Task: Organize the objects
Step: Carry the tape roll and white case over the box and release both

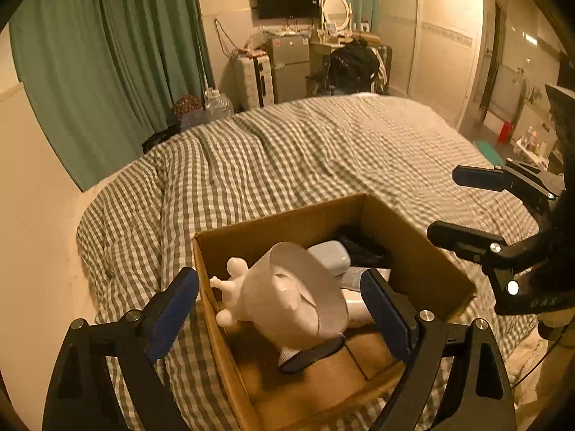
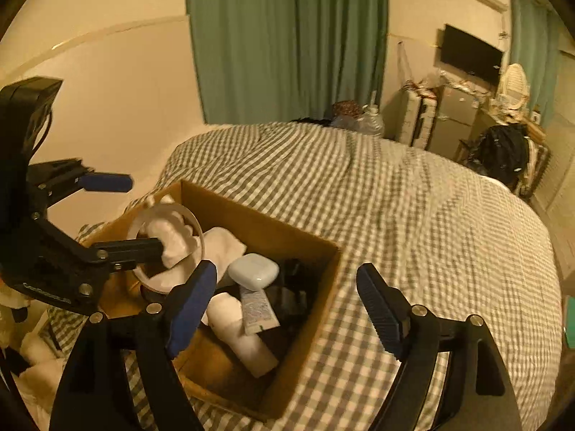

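Brown cardboard is what fills the middle of both my views: an open box (image 1: 424,262) sitting on the bed's grey-and-white checked duvet (image 1: 305,151). My left tool (image 1: 284,309) has its jaws spread wide apart over the near end of the box, holding nothing; one blue-padded finger (image 1: 172,316) hangs outside the left wall, the other sits inside the box. Between them a small white lamp (image 1: 287,301) lies tipped on its side in the box, shade opening toward me, its white figurine base poking up to the left. Behind it rests a pale rounded earbud case (image 2: 254,271), with a printed tube (image 2: 257,310) just beside it, a white rolled item (image 2: 240,337) and some dark things I cannot make out. My right tool (image 2: 287,309) is also open and empty, its left finger over the box and its right finger over the duvet beyond the box wall. Green curtains (image 2: 287,43) hang behind the bed, and a dark wall television (image 1: 287,0) shows across the room.
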Demonstrator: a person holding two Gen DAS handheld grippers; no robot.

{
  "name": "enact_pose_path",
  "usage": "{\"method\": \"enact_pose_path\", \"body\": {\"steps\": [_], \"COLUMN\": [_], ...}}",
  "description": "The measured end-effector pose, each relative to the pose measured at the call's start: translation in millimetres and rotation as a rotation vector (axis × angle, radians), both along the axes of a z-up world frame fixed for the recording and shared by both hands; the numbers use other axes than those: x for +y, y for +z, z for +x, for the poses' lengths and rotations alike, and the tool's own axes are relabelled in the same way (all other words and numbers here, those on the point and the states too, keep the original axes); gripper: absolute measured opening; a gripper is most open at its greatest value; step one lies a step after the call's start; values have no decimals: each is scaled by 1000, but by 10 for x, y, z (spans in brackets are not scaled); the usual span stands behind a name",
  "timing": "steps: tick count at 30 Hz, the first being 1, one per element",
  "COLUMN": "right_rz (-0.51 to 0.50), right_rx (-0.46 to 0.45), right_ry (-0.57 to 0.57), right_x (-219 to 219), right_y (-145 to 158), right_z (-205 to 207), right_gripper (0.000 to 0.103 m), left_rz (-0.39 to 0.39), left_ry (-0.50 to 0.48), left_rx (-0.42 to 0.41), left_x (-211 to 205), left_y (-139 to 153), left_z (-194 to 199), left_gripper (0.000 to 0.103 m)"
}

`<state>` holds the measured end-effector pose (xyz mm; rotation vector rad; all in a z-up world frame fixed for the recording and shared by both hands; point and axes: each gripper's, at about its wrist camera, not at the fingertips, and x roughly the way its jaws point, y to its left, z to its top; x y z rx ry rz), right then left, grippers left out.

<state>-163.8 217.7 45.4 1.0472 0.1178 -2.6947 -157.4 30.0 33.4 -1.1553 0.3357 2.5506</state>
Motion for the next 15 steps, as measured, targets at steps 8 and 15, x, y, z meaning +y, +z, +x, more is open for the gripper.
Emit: {"method": "enact_pose_path", "body": {"steps": [8, 15], "right_rz": [2, 43], "right_rx": [82, 156], "right_ry": [-76, -154], "right_x": [-39, -176], "right_y": [498, 849], "right_z": [278, 496], "right_gripper": [86, 93], "left_rz": [27, 45], "left_ry": [68, 147], "left_rx": [118, 231], "left_x": [9, 10], "left_y": [449, 755], "left_z": [388, 602], "left_gripper": [94, 95]}}
